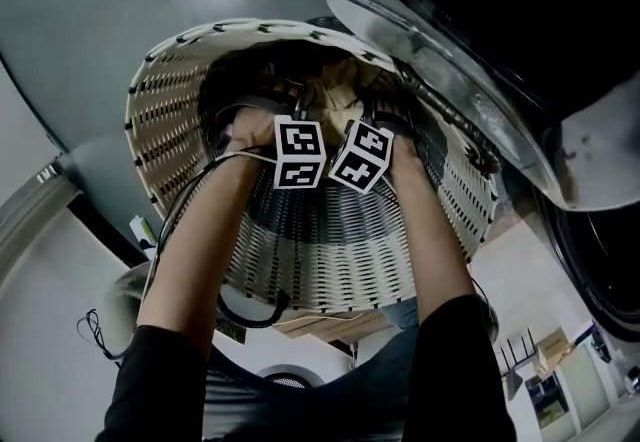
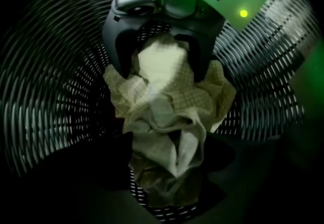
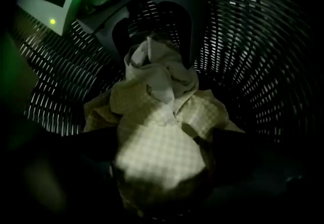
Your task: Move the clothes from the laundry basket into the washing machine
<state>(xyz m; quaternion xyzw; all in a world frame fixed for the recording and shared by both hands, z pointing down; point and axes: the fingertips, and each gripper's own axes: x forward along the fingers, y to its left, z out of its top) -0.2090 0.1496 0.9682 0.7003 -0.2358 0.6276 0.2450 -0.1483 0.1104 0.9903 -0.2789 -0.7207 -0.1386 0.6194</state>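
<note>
Checked cloth [image 2: 167,111], one, is lying crumpled at the bottom of the laundry basket [image 1: 330,260], left gripper [image 3: 155,58] and right gripper [image 2: 162,71] both hanging wide-jawed astride it, probably doing best by closing on thick central folds, clear of the basket's wall.

Head view looks down; 2 gripper views share basket's [image 1: 330,260] inside.

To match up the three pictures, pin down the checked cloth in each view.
Head view: checked cloth at upper centre, deep inside the laundry basket.
Left gripper view: cloth crumpled at centre.
Right gripper view: cloth at centre, slightly low.
Shared landmark: the basket's woven wall, surrounding the cloth everywhere.
</note>
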